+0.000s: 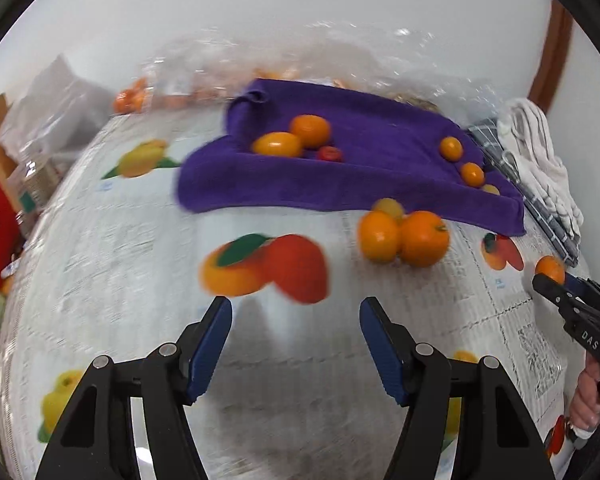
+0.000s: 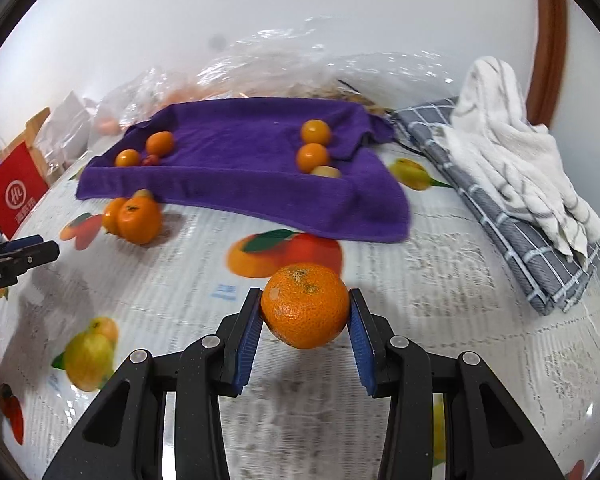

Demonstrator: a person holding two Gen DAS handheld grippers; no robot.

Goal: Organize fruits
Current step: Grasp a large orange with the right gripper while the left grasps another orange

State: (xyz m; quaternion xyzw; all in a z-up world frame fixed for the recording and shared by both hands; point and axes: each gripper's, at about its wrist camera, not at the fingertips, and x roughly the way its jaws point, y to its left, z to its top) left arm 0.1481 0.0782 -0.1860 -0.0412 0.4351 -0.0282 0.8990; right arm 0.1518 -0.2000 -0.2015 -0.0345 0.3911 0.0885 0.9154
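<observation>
The purple towel (image 2: 240, 168) is soft matt terry cloth with a fuzzy nap. Under it the tablecloth (image 2: 440, 320) looks like glossy plastic, smooth, printed with fruit and fine lace-like patterns. The mandarin (image 2: 305, 306) between the right gripper's (image 2: 305, 320) pads has a dimpled, slightly shiny peel. Those pads (image 2: 247, 344) are ribbed blue rubber or plastic on matt black plastic fingers with small metal pins. At the far right lie a grey checked woven cloth (image 2: 512, 236) and a white fluffy towel (image 2: 512, 160). Crinkled clear plastic film (image 2: 300, 64) glints at the far edge.
</observation>
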